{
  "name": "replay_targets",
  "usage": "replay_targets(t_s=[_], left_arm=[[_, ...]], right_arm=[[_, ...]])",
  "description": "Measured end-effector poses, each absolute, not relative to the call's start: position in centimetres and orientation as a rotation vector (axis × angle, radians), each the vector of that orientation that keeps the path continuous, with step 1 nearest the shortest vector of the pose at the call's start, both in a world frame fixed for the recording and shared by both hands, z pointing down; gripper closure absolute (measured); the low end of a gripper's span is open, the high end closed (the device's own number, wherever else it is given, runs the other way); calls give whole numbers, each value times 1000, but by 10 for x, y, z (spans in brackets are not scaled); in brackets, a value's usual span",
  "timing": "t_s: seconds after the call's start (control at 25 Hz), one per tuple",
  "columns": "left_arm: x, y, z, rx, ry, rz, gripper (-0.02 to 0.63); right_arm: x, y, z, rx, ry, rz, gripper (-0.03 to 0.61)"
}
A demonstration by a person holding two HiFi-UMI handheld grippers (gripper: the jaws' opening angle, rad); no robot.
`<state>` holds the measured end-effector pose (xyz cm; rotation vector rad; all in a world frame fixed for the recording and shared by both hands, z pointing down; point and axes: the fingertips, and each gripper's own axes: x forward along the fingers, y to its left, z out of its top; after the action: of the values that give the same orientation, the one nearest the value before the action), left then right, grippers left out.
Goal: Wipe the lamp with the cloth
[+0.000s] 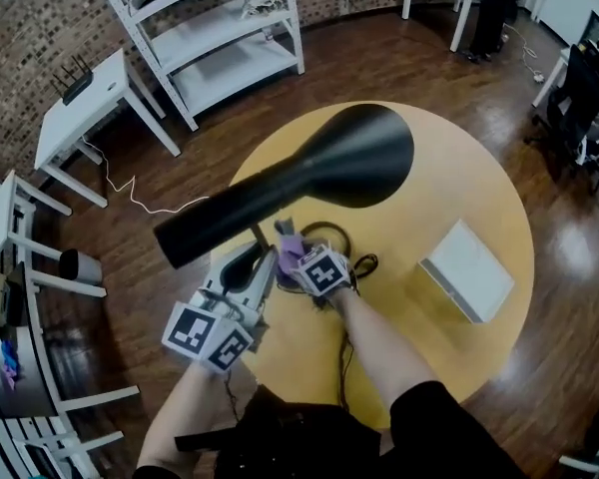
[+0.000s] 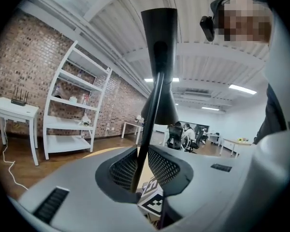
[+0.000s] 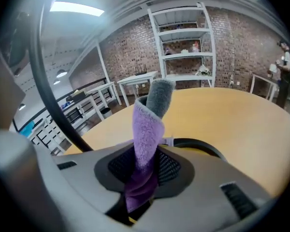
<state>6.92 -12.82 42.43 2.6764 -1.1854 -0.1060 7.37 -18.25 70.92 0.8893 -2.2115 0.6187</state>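
Below the lamp (image 1: 309, 183) shade, clenching its stem in fingers of left gripper (image 2: 144, 164); beside, seemingly apart, grasping cloth (image 3: 147, 129) in fingers of right gripper (image 3: 145, 166).

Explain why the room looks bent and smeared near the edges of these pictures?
Head view: the wide lens curves the table rim, and light sheens off the floor. Left gripper view: the fisheye lens bows the shelf, while the lamp stem is sharp. Right gripper view: the cloth is crisp, the edges smeared.

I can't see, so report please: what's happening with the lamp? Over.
Left gripper shut on lamp stem. Right gripper shut on cloth. White box sits apart.
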Motion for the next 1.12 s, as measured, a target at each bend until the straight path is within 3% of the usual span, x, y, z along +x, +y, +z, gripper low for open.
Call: replay_targets(t_s=[0.4, 0.64, 0.8, 0.96, 1.12], left_arm=[[67, -131, 429, 2682, -1244, -41, 567], [67, -130, 427, 2708, -1245, -34, 569], [66, -131, 425, 2729, -1235, -9, 569], [70, -130, 429, 2735, -1226, 8, 571], [68, -132, 427, 2732, -1229, 3, 571]], right_arm=[[144, -208, 717, 986, -2067, 525, 482], [90, -202, 687, 843, -2321, 475, 482], [47, -206, 669, 785, -2457, 715, 482], [58, -203, 712, 729, -2236, 435, 482], [78, -233, 715, 837, -2170, 397, 482]])
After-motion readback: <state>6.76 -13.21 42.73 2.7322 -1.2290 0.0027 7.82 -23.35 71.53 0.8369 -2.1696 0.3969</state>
